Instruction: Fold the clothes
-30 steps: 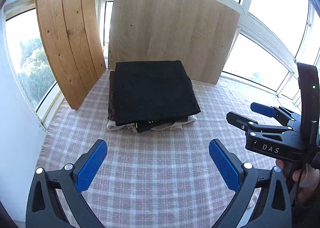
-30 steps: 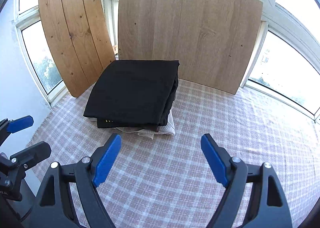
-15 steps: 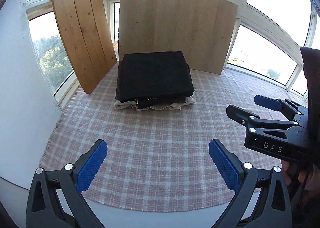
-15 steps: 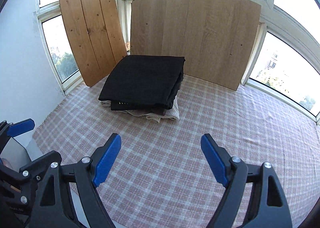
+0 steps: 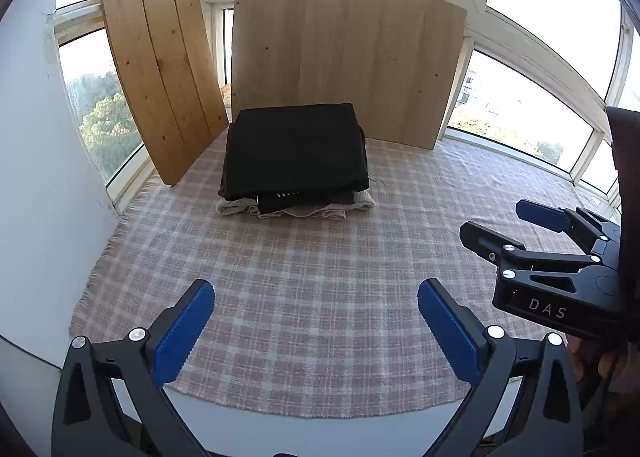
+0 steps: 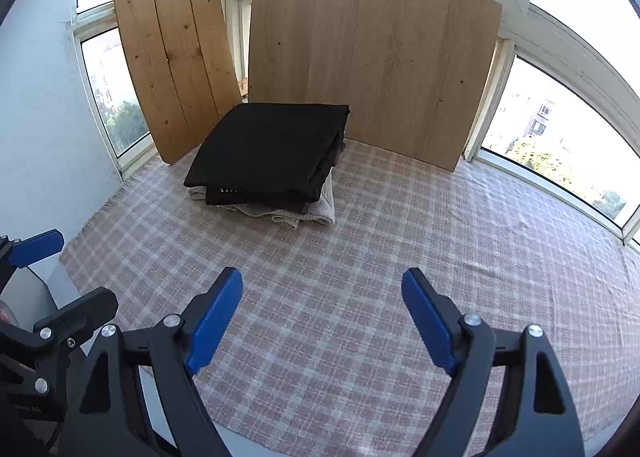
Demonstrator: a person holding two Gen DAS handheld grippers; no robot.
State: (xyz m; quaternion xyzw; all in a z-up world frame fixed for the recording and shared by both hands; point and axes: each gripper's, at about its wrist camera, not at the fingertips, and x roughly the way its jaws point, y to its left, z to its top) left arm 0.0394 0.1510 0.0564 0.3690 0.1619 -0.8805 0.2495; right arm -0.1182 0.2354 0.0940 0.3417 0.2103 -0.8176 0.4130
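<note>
Where the right hand-held gripper [image 5: 520,225] shows side-on, we read "DAS". Folded clothes stack [image 5: 294,161] sits well ahead on the plaid cloth [image 5: 320,297]; both it and the left hand-held gripper [image 5: 316,321] gape, empty.

home sunroom: wraparound windows [image 6: 560,125], checked tablecloth [image 6: 380,257], folded clothes stack [image 6: 268,153], leaning wood boards [image 6: 372,57].

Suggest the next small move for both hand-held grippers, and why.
Probably hold off the folded stack and wait for another garment. Left hand-held gripper and right hand-held gripper are open and empty over bare checked cloth. The stack already looks squared on the far side, and no unfolded garment is in view.
</note>
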